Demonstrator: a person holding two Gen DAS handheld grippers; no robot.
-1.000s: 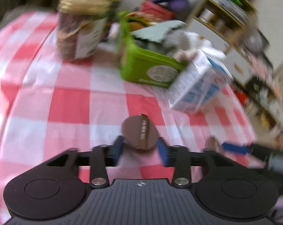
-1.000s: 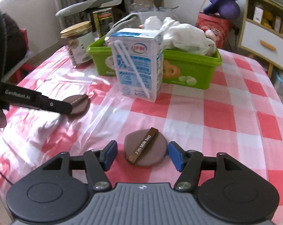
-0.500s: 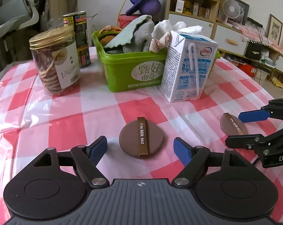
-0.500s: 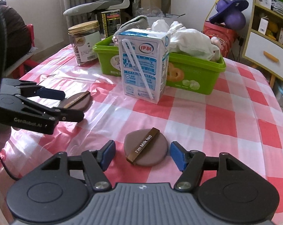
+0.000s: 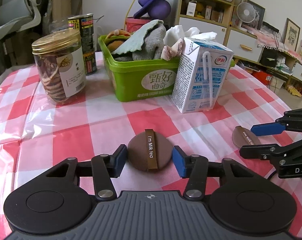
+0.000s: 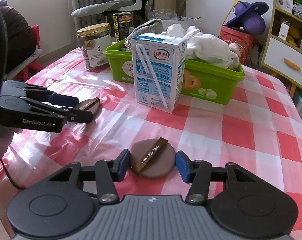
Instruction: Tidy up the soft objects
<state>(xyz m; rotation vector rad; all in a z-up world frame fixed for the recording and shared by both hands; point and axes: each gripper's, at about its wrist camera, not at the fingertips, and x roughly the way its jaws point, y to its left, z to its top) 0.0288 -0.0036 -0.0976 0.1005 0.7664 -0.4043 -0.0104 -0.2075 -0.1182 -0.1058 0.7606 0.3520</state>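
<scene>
Both claws sit spread, each bracketing its own puff — the left gripper (image 5: 149, 161) around the dark brown puff (image 5: 149, 152), strap pointing at 12 o'clock; the right gripper (image 6: 152, 165) around the paler puff (image 6: 153, 158), strap towards 1 o'clock. The green tub (image 5: 143, 78) of cloths lies at 12 — the pads seem just short of touching.

Both grippers were black, with blue pads (image 5: 179, 163) and silver screws. The left gripper (image 6: 79, 108) bore white "GenRobot.AI" lettering and trailed a black cable (image 6: 9, 178).

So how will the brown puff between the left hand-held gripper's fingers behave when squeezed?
The brown puff looks padded, so it probably compresses and weighs little. Lying flat, it shouldn't roll. On the glossy tablecloth it may slide if the left hand-held gripper nudges it.
</scene>
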